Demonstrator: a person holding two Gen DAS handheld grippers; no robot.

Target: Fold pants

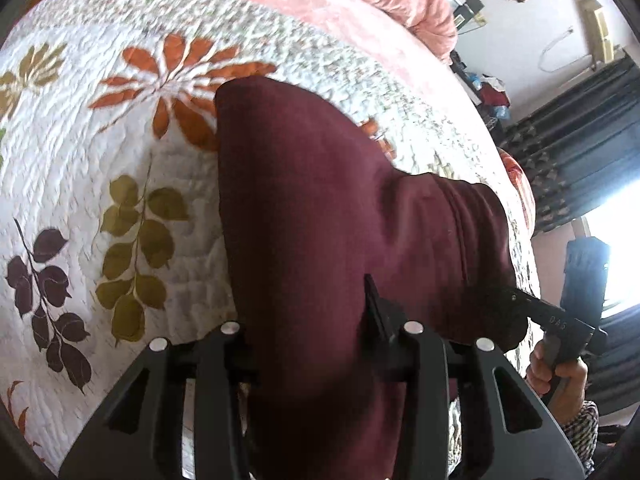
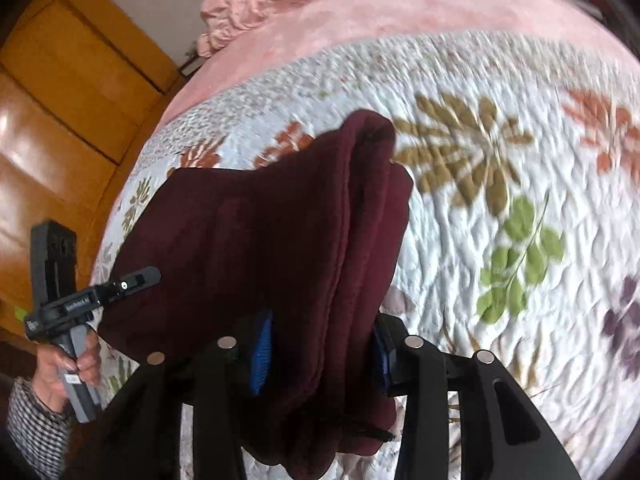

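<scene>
The maroon pants [image 1: 320, 208] are folded into a thick bundle and held up over the bed between both grippers. My left gripper [image 1: 316, 320] is shut on one end of the pants; cloth hides its fingertips. It also shows in the right wrist view [image 2: 132, 280], at the bundle's left edge. My right gripper [image 2: 320, 344] is shut on the other end of the pants [image 2: 280, 248], its blue pads [image 2: 262, 352] pressing the layered edge. It also shows in the left wrist view [image 1: 516, 300] at the right.
The bed carries a white quilt [image 1: 100, 160] with leaf and flower prints and a pink blanket [image 2: 400, 12] behind it. A wooden wardrobe [image 2: 60, 120] stands left of the bed. Dark curtains [image 1: 580, 128] and a bright window are at the right.
</scene>
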